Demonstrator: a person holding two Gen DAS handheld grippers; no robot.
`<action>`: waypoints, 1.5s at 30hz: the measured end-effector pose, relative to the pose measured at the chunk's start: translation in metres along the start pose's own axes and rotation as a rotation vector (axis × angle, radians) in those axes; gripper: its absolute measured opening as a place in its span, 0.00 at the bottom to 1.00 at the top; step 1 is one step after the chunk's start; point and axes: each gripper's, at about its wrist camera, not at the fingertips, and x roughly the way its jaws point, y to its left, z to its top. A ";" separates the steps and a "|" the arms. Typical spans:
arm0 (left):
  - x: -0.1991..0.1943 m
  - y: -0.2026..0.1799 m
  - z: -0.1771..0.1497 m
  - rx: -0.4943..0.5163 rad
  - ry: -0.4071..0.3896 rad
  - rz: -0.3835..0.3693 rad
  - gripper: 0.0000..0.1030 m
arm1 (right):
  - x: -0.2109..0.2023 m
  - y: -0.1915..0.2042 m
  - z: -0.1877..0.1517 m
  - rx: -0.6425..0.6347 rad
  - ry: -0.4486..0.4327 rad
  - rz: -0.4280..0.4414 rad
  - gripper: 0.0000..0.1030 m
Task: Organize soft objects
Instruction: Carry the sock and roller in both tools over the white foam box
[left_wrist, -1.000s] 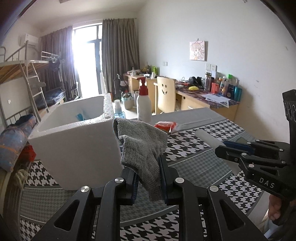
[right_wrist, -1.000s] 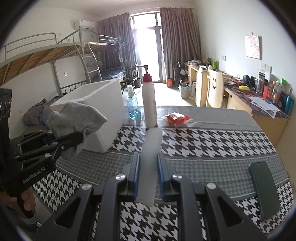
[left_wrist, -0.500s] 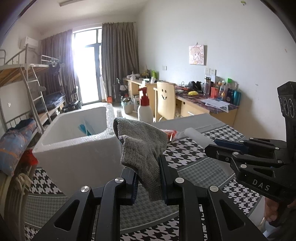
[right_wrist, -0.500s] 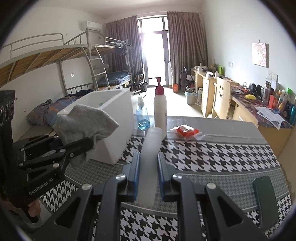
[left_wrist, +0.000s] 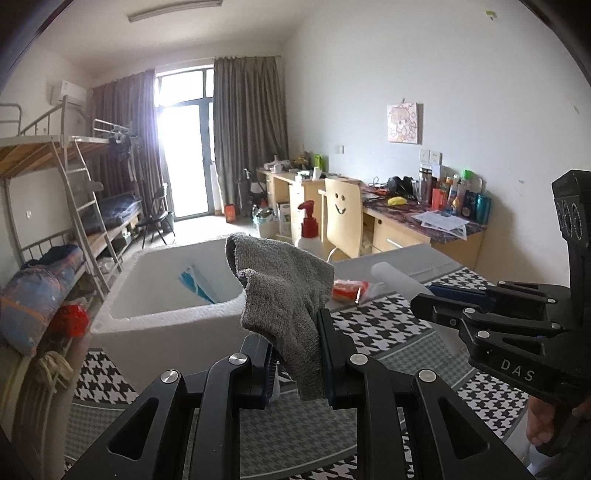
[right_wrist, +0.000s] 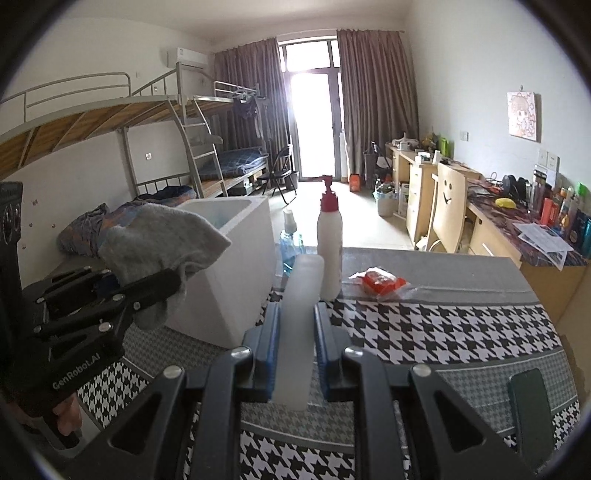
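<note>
A grey knitted cloth (left_wrist: 284, 288) hangs between the pads of my left gripper (left_wrist: 295, 343), which is shut on it above the table. Just beyond it stands a white foam box (left_wrist: 166, 314), open at the top, with something blue inside. My right gripper (right_wrist: 297, 321) is shut on a pale white roll (right_wrist: 301, 291) that sticks out forward past the fingers. In the right wrist view, the left gripper (right_wrist: 173, 280) holds the grey cloth (right_wrist: 159, 243) close beside the foam box (right_wrist: 236, 273). The left wrist view shows the right gripper (left_wrist: 421, 299) with the roll (left_wrist: 399, 280).
On the houndstooth tablecloth (right_wrist: 424, 332) stand a white pump bottle (right_wrist: 330, 240) with a red top and a blue spray bottle (right_wrist: 290, 243). A red packet (right_wrist: 380, 280) lies behind, and a dark phone (right_wrist: 530, 413) near the right edge. Bunk beds, desks and a chair fill the room behind.
Both grippers have risen, each still holding its object. The inside of the foam box shows more, and the table sits lower in both views.
</note>
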 end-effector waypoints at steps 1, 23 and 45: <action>0.000 0.001 0.001 0.000 -0.002 0.001 0.21 | 0.001 0.000 0.002 0.001 0.000 0.000 0.21; 0.013 0.036 0.023 -0.061 -0.010 0.095 0.21 | 0.021 0.024 0.036 -0.043 -0.017 0.020 0.21; 0.026 0.065 0.033 -0.095 0.011 0.176 0.21 | 0.042 0.048 0.064 -0.096 -0.027 0.064 0.21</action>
